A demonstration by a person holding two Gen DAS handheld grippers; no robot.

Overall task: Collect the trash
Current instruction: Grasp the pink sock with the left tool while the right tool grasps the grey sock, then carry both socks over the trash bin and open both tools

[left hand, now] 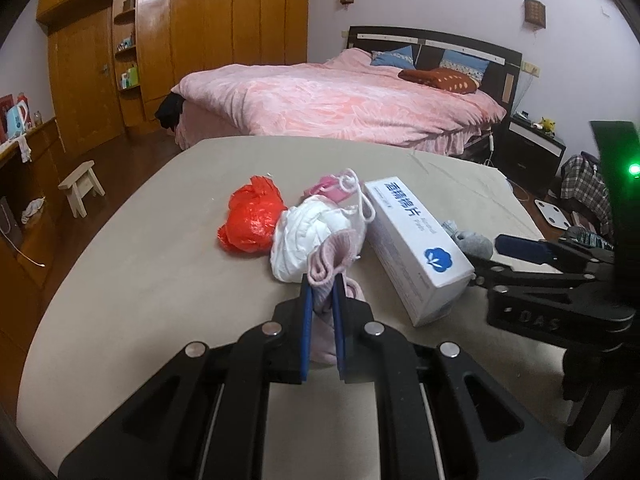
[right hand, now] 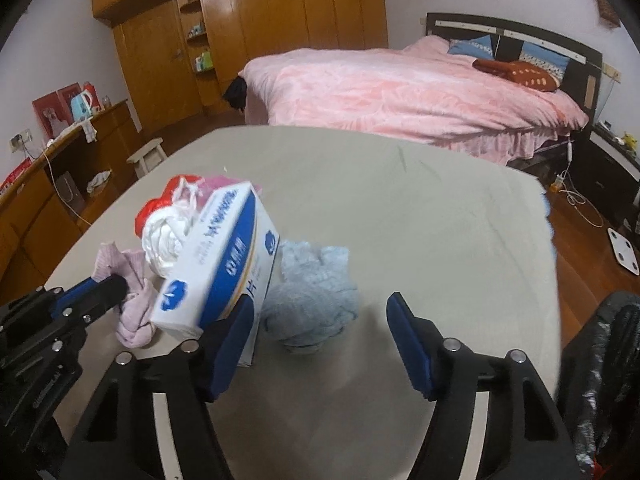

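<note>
Tongs at work on the litter heap: left tongs clamped on a pink cloth, right tongs parted.

From the left wrist we see the pink cloth pinched between the pads, low over the bench, beside a white wad, a red bag and a white box. From the right wrist our tongs gape around a blue rag without pressing it, one pad against the box; nothing looks binned yet, we judge.
</note>
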